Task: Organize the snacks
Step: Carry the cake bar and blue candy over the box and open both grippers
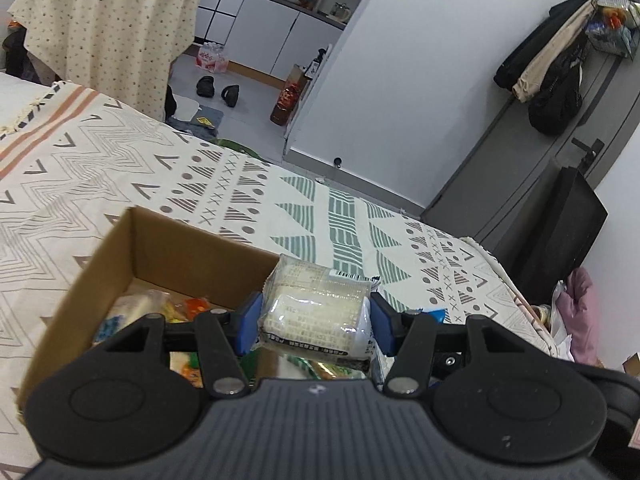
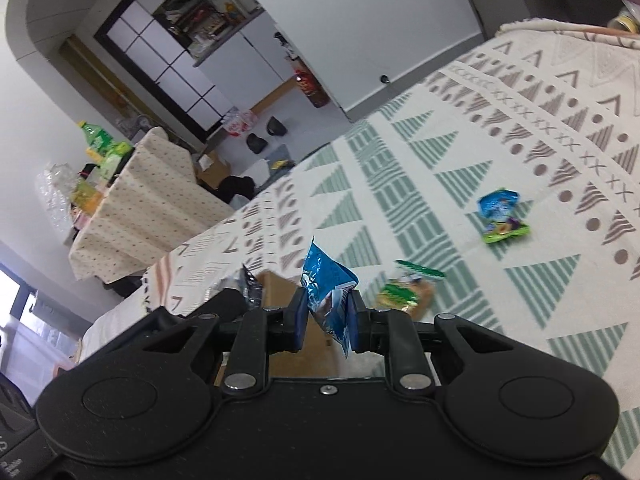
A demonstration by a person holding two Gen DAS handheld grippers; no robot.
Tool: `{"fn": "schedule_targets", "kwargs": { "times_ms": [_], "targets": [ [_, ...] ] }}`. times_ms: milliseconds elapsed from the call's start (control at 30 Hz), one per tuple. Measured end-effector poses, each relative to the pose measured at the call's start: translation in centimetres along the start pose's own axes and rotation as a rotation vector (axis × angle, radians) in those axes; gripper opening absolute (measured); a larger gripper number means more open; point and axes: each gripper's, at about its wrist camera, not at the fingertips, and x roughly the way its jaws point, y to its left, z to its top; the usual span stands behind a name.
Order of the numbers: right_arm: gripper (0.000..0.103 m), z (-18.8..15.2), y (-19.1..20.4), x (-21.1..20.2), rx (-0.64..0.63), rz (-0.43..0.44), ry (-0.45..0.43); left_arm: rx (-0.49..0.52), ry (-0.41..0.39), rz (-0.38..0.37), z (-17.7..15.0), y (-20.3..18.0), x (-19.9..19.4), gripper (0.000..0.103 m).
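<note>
My left gripper is shut on a clear-wrapped pack of pale wafers, held above the right edge of an open cardboard box that holds several colourful snack packets. In the right wrist view, my right gripper is shut on a blue snack packet, lifted over the patterned cloth. Just beyond it lie a green-topped biscuit packet and, farther right, a blue-and-green packet. A corner of the cardboard box shows behind the right fingers.
A patterned cloth covers the work surface. A small table with a dotted cloth carries bottles and packets at the back left. Shoes and a bottle pack lie on the floor; a dark monitor stands at the right.
</note>
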Motion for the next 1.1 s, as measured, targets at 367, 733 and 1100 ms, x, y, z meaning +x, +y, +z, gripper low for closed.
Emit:
{"fn": "schedule_targets", "kwargs": {
  "times_ms": [367,733,1100],
  "targets": [
    [0.02,-1.7,4.9,0.9,-0.075,0.032,-0.001,0.05,-0.007,0.067,3.0,6.6,-1.6,0.055],
    [0.02,-2.9,8.5,3.3,-0.142,0.038,0.018,0.016,0.006,0.081,5.1,11.0,-1.3,0.056],
    [0.02,-3.0,10.1,5.8,-0.2,-0.001,0.024,-0.041,0.023,0.067,4.4,11.9,0.4,0.075]
  ]
}}
